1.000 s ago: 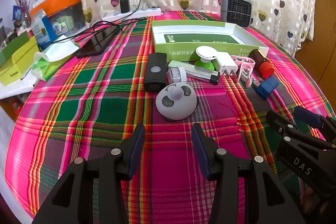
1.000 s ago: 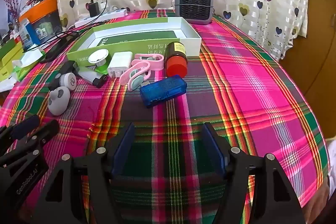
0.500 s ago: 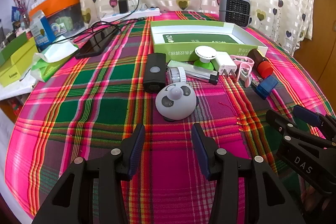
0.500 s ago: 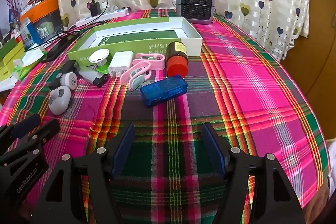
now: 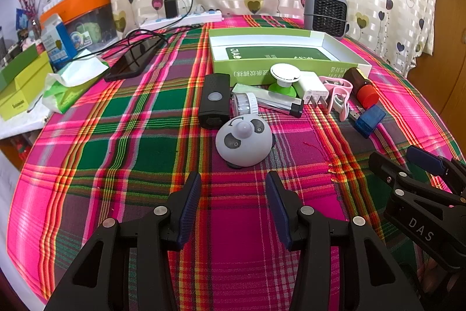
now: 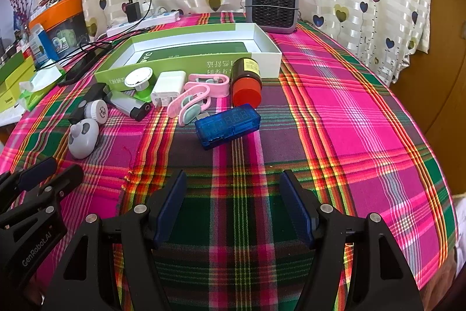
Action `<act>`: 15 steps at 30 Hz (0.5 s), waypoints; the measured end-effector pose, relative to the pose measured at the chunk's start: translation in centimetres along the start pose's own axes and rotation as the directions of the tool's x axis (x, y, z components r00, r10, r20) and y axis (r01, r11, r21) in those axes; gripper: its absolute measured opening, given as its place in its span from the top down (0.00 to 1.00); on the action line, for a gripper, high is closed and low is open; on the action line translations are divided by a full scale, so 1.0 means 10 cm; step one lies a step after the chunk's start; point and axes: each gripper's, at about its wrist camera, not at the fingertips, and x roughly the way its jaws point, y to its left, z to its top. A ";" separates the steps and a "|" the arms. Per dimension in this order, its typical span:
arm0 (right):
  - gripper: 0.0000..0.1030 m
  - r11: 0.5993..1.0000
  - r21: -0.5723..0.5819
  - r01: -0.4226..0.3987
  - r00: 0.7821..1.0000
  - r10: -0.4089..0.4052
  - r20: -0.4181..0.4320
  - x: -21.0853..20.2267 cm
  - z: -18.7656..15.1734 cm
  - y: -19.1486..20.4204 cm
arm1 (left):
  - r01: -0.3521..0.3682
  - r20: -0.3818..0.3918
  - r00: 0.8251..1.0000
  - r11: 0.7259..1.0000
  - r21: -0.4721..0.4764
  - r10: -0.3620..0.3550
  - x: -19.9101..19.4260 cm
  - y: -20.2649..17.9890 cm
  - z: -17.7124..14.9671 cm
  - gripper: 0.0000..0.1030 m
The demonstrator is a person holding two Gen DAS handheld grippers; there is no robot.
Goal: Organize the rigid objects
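Note:
A row of small objects lies in front of an open green and white box (image 5: 279, 48) (image 6: 198, 45). In the left wrist view I see a grey panda-faced dome (image 5: 244, 140), a black bike light (image 5: 214, 99), a white round dial (image 5: 244, 104), a green and white suction knob (image 5: 284, 77), and a white charger (image 5: 310, 88). In the right wrist view I see a blue USB tester (image 6: 227, 126), a brown bottle with red cap (image 6: 247, 82) and pink clips (image 6: 198, 95). My left gripper (image 5: 233, 194) is open just short of the dome. My right gripper (image 6: 233, 197) is open short of the tester.
A grey mini heater (image 6: 272, 5) stands behind the box. A power strip with cables (image 5: 180, 19), a black phone (image 5: 134, 60), a tissue pack (image 5: 72, 83) and boxes (image 5: 20, 83) crowd the left side. The table edge curves away at right.
Both views have shifted only slightly; the objects sit marginally nearer in the right wrist view. Both grippers remain open.

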 end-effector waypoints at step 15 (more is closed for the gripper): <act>0.36 1.000 -0.003 -0.004 1.000 0.004 -0.002 0.00 0.01 -0.02 | 0.003 -0.003 1.000 1.000 0.002 -0.003 0.01 -0.01 0.00 0.57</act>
